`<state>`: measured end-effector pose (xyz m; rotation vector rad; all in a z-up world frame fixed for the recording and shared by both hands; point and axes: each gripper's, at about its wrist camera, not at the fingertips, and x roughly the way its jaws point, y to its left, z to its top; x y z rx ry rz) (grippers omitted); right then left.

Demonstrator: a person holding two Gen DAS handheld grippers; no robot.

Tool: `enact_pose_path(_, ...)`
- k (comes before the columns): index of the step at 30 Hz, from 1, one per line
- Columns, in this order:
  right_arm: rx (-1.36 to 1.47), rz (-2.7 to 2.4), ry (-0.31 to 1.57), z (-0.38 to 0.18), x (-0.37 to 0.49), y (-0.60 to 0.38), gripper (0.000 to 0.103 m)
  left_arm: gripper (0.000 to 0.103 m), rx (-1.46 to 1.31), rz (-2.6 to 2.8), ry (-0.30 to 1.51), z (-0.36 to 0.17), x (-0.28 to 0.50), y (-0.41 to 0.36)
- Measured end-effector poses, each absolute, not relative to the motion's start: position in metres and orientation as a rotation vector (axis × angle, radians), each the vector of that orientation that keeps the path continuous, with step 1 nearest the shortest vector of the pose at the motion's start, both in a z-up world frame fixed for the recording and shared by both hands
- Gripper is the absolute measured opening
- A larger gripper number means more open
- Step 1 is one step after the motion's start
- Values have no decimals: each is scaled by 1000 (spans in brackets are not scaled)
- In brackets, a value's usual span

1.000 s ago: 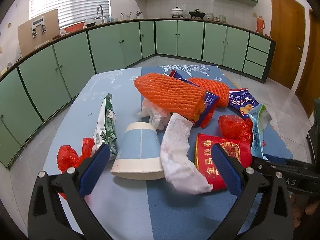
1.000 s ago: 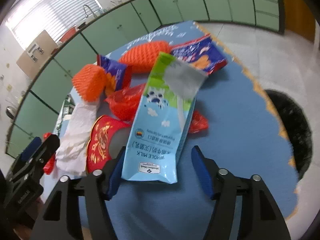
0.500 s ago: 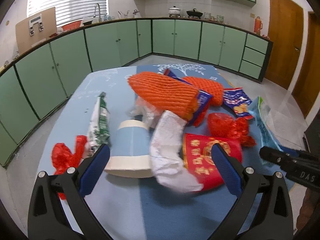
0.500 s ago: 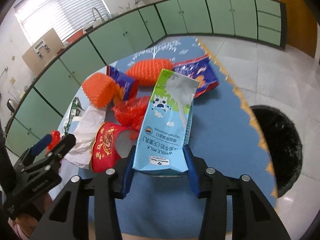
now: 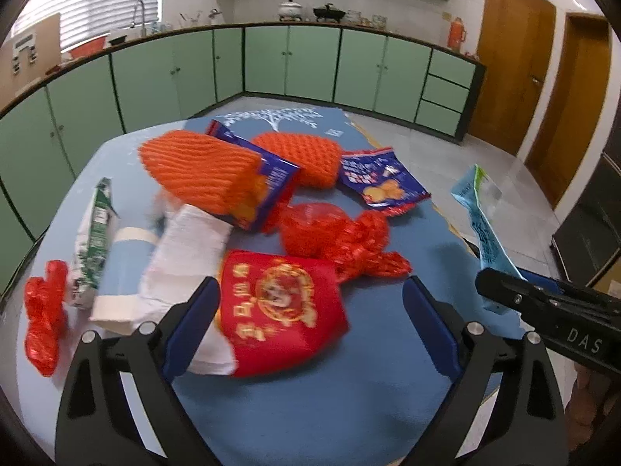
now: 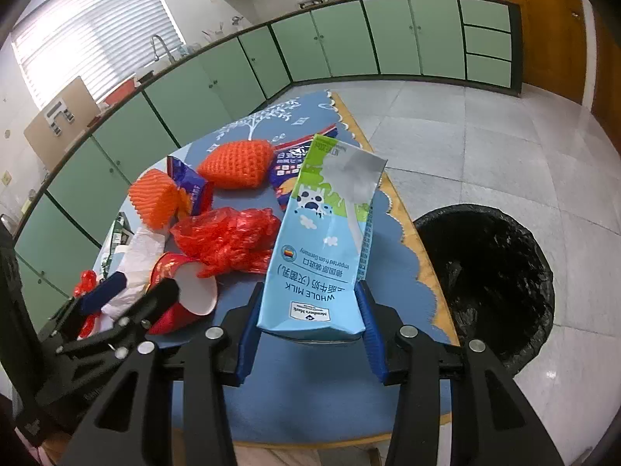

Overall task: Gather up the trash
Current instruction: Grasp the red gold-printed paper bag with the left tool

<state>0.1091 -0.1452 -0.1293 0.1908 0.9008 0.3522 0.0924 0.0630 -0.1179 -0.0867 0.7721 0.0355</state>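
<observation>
Carton (image 6: 326,248) now clenched and lifted by right tongs (image 6: 310,334), bin (image 6: 485,272) next; left tongs (image 5: 310,326), released, have just narrowed slightly around red cup (image 5: 283,310).

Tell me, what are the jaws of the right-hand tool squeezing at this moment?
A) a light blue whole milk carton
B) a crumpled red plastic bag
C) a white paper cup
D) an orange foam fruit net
A: in the right wrist view the blue pads of the right gripper press on both sides of the light blue milk carton, raised off the blue table, with the black-lined trash bin close on the right.
</observation>
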Motion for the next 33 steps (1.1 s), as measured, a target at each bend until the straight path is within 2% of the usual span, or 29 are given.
enact_pose_path(11, 202, 344, 914, -137, 113, -151, 46, 92, -187, 121, 865, -148, 105, 101)
enact_pose_path(19, 201, 341, 923, -141, 116, -151, 46, 91, -227, 35, 903, -156, 113, 84)
enact_pose_path(20, 201, 338, 926, -141, 117, -151, 46, 90, -221, 25, 907, -157, 114, 80)
enact_pose_path(21, 202, 336, 928, -142, 118, -152, 46, 82, -215, 15, 909, -158, 116, 76)
enact_pose_path(22, 205, 333, 932, -143, 118, -153, 46, 80, -205, -2, 914, -159, 116, 71)
enact_pose_path(33, 205, 314, 940, -145, 121, -159, 46, 84, -205, 5, 916, -166, 123, 64)
